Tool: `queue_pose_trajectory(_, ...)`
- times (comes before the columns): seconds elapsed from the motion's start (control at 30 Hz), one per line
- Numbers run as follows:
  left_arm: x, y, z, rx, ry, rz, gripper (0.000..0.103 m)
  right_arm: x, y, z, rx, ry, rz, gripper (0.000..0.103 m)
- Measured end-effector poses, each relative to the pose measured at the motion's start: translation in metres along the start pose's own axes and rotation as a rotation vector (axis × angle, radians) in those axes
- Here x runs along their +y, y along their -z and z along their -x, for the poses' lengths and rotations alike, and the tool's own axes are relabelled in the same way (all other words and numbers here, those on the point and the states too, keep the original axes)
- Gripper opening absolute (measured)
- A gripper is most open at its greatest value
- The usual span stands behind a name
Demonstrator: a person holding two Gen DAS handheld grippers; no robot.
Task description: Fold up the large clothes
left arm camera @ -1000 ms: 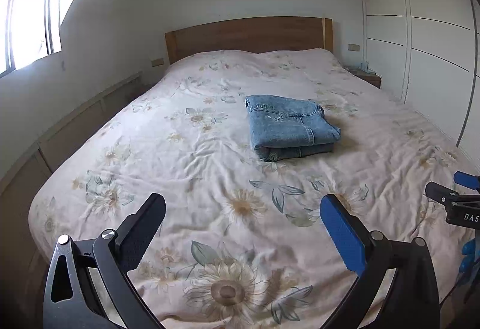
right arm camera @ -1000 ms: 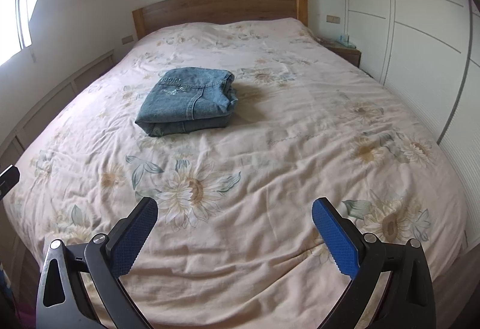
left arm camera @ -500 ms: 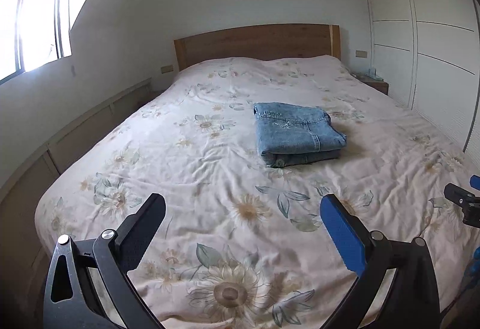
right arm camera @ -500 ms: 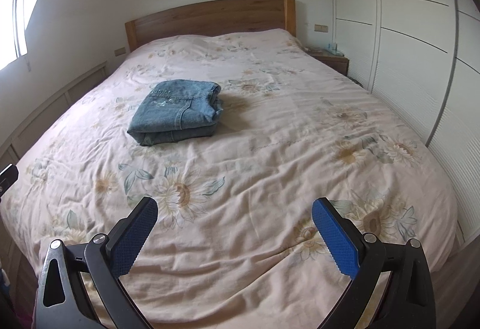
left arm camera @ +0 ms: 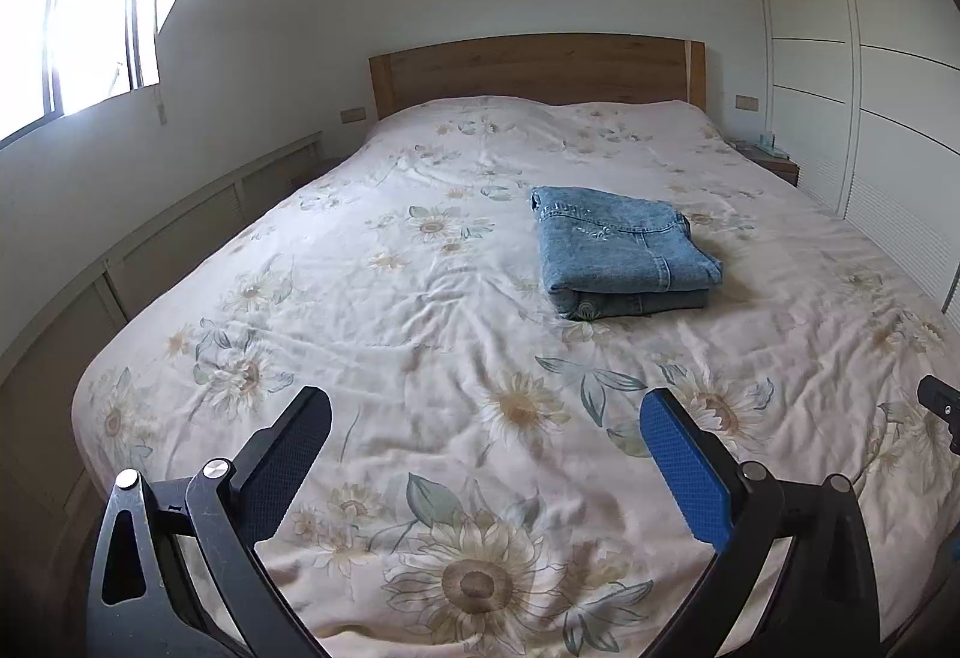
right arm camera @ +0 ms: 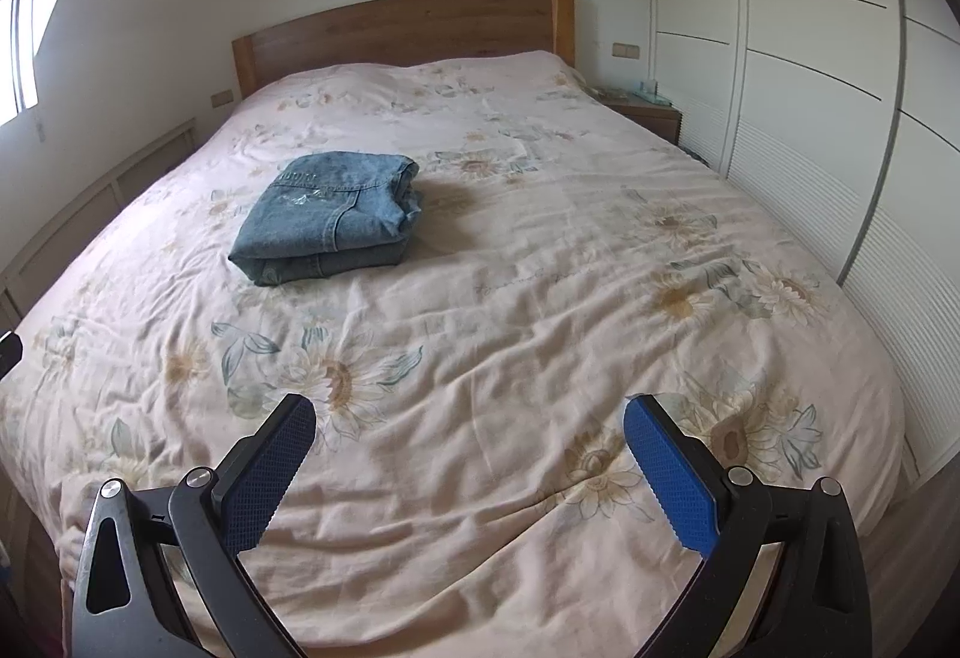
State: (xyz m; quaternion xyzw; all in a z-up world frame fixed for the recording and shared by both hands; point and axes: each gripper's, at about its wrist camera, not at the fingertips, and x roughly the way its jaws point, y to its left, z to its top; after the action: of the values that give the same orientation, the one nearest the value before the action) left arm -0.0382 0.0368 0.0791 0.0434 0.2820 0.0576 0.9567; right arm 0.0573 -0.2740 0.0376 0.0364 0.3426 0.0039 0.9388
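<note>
While the folded blue denim garment [left arm camera: 624, 253] lies mid-bed on the floral cream bedspread [left arm camera: 420, 334], your left gripper [left arm camera: 486, 421] and right gripper [right arm camera: 468, 427] hover wide open, holding nothing

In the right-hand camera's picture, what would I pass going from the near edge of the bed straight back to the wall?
Right gripper → flowered bedspread → folded jeans → wooden headboard.

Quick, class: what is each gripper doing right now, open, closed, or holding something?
Left gripper: open, holding nothing, above the bed.
Right gripper: open, holding nothing; folded jeans lie apart.
</note>
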Motion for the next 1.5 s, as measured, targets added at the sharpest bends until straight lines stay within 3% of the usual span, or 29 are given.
queue_pose_trajectory(0.87,0.032,-0.025,-0.025,0.018,-0.013,0.054,0.102,0.0,-0.036,-0.007,-0.02,0.048,0.006,0.103)
queue_pose_trajectory(1.5,0.038,-0.026,-0.049,0.07,0.014,0.046,0.102,-0.008,-0.03,-0.024,0.021,0.093,-0.019,0.103)
